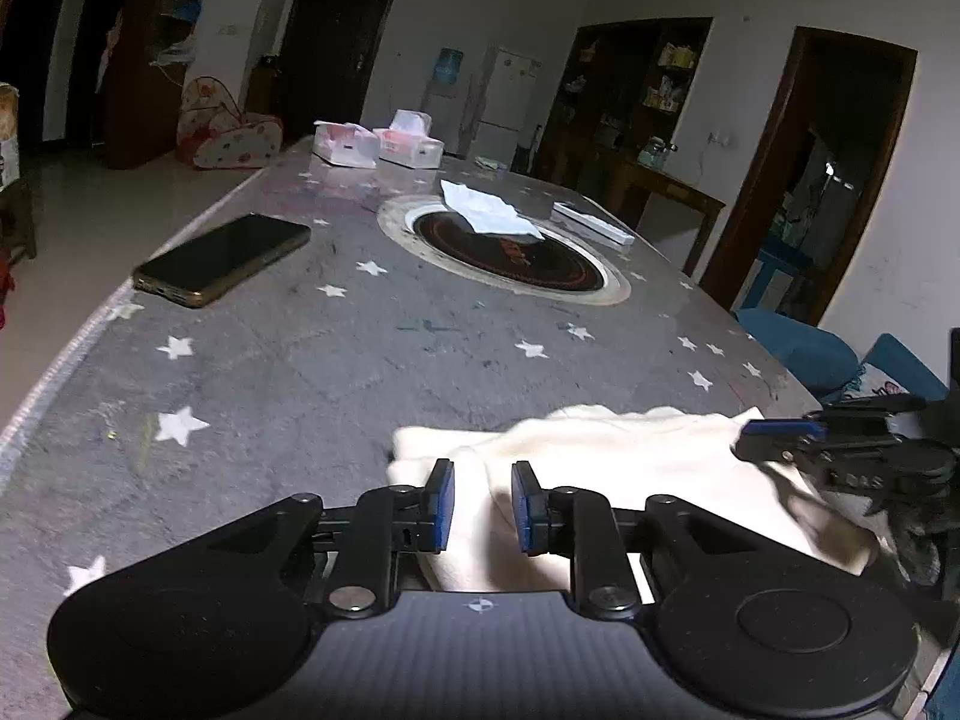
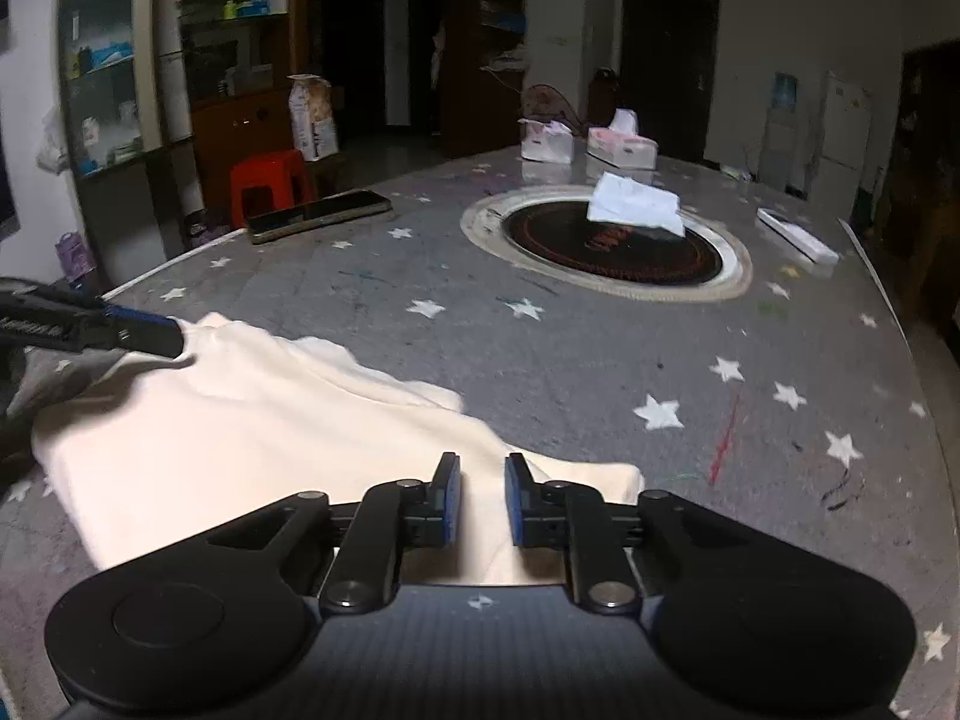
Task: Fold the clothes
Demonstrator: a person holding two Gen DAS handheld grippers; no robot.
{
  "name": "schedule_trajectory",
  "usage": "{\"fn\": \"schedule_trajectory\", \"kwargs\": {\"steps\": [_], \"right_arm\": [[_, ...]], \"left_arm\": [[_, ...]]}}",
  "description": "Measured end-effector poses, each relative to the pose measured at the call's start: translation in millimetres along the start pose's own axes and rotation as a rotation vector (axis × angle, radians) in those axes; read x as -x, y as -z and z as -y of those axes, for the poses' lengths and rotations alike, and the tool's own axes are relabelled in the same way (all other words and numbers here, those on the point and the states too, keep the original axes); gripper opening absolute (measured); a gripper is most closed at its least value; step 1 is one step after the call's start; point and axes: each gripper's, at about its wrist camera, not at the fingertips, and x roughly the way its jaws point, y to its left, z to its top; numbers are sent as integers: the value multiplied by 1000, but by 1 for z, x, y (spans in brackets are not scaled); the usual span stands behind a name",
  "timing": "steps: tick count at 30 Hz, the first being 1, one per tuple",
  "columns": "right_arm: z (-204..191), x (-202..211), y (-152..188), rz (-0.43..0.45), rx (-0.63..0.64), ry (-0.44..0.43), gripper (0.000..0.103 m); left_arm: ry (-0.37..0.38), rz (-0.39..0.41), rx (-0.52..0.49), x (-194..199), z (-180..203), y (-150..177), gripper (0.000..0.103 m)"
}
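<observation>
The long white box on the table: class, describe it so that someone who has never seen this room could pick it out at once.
Start at the round dark hotplate sunk in the middle of the star-patterned table. Look past the crumpled white tissue lying on it, towards the table's right edge, where the long white box lies flat. It is thin and bar-shaped, unlike the two squat tissue packs at the far end.
</observation>
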Motion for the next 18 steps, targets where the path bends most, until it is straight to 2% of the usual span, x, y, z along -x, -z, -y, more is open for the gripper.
{"fn": "schedule_trajectory", "kwargs": {"steps": [2,3,4,7,9,10,18], "right_arm": [[-10,7,-3,10,34,-22,19],[-17,11,-4,15,53,-39,20],[-24,14,-5,20,72,-57,25],[-48,24,-8,34,145,-119,29],[-65,27,-10,39,191,-162,34],[-74,28,-10,40,215,-183,37],[-144,26,-2,28,434,-312,42]], "left_arm": [[-19,2,11,3,-3,-1,31],[-28,4,16,5,-5,-1,38],[-38,5,21,7,-6,-2,42],[-66,9,37,12,-11,-3,46],[-84,12,48,16,-14,-4,54],[-87,15,55,18,-15,-4,55],[-105,11,134,32,-23,-1,64]]}}
